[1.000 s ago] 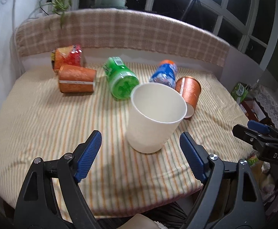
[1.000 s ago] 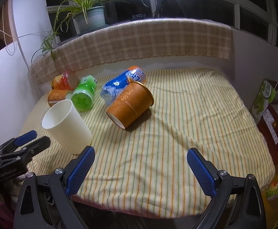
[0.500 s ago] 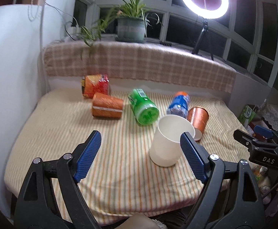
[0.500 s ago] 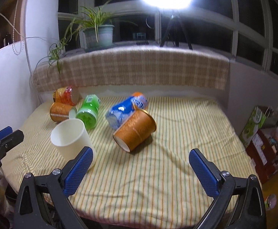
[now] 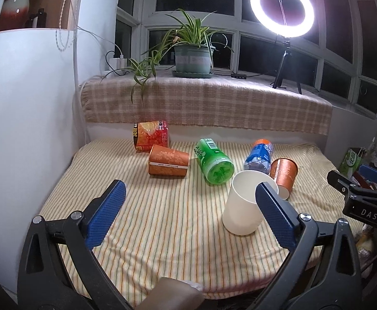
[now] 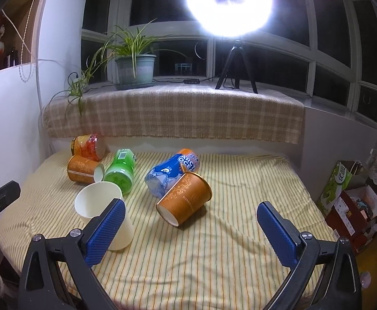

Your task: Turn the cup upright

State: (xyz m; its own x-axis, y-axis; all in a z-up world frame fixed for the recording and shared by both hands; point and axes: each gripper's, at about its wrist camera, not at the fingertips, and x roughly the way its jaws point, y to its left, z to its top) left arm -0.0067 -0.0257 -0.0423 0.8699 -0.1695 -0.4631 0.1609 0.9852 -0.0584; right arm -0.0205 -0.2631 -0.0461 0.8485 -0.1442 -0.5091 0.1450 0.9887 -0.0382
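- Your white cup [image 5: 245,206] stands mouth-up on the striped cloth [image 5: 162,214] near the front edge, base down, so the flip reads as done.
- Your left gripper [image 5: 188,211] hangs with its jaws spread wide and nothing between them; the cup sits just off its right pad [image 5: 273,214], untouched, which suits a release and not a grasp.
- Your right gripper [image 6: 188,230] is likewise wide apart and empty, held over bare cloth, clear of the cup at its left pad [image 6: 105,235].
- An orange cup [image 6: 186,199] lies on its side against the blue bottle [image 6: 170,173]; a second orange cup [image 5: 168,160], a green bottle [image 5: 214,164] and a red tub [image 5: 151,135] lie toppled toward the back.
- The soft cloth may rock the upright cup, so you would do well to draw away without brushing its rim.
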